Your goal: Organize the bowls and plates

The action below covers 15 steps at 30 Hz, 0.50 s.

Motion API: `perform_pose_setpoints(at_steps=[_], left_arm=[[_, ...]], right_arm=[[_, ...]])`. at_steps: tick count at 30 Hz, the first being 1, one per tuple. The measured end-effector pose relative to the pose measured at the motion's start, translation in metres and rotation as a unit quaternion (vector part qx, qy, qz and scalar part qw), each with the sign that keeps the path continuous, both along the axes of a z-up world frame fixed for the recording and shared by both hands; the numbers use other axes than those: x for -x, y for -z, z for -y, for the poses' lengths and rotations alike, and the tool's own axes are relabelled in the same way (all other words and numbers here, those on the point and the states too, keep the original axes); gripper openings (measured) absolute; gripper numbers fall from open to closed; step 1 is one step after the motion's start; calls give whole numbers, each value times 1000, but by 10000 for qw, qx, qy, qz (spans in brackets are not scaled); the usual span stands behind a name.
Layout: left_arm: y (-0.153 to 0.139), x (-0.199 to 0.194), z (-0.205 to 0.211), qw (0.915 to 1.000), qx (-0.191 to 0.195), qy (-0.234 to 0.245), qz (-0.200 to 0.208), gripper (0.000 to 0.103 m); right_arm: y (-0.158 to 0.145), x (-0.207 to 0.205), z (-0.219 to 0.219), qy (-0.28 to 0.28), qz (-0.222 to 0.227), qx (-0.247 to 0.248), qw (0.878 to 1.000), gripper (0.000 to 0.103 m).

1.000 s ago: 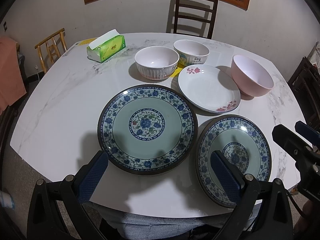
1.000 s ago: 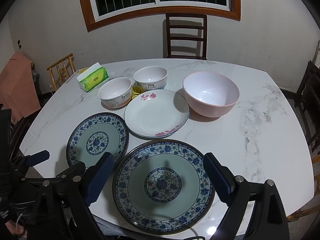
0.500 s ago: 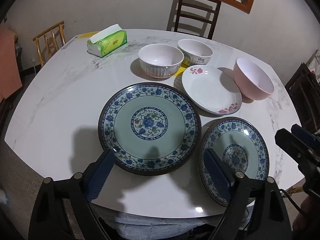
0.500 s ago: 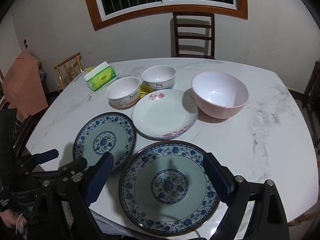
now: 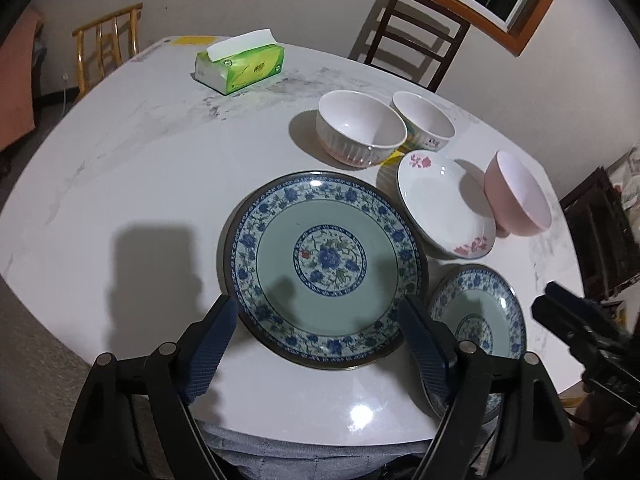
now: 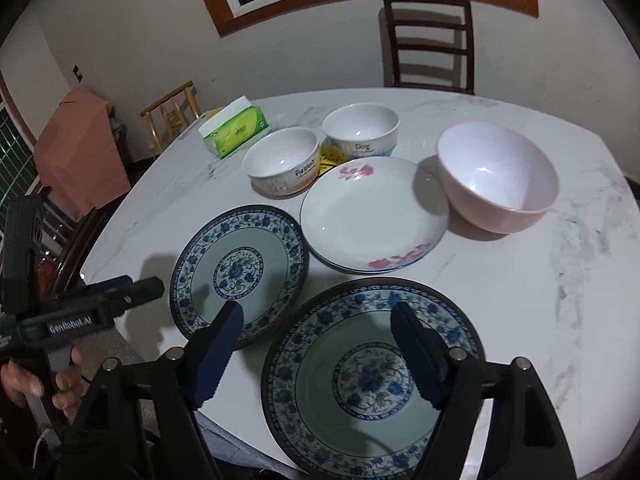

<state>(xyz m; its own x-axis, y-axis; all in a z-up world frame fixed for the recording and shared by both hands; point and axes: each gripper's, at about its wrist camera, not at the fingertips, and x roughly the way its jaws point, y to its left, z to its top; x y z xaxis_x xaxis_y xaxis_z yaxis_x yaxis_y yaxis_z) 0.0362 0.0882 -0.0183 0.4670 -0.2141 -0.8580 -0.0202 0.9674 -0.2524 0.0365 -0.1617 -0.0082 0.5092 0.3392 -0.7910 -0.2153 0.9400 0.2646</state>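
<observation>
Left wrist view shows our left gripper closing, still ungripped, around the left blue plate near the table's front edge, right gripper likewise

Near rim of the right blue plate cut by the frame edge, small bowl lettering unreadable

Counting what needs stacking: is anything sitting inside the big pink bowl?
No: in the right wrist view the pink bowl shows only its bare, glossy inside, with nothing in it.
</observation>
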Motion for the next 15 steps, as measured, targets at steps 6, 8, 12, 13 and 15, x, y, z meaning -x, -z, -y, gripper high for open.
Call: perform_pose_setpoints(at_steps=[6, 8, 12, 13, 15], left_arm=[[10, -19, -29, 9974, 619, -142, -340, 67], [15, -24, -40, 9950, 866, -200, -448, 67], [27, -33, -58, 9904, 1181, -373, -618, 58], [29, -35, -61, 9894, 1229, -405, -657, 58], [35, -39, -66, 9878, 1290, -479, -733, 58]], right_arm=[[14, -26, -7, -186, -407, -194, 9988, 65], [20, -34, -9, -222, -548, -288, 9978, 62], [34, -50, -12, -232, -855, -470, 9950, 55], [38, -53, -14, -248, -921, -479, 9943, 52], [44, -61, -19, -242, -1013, -466, 9935, 52]])
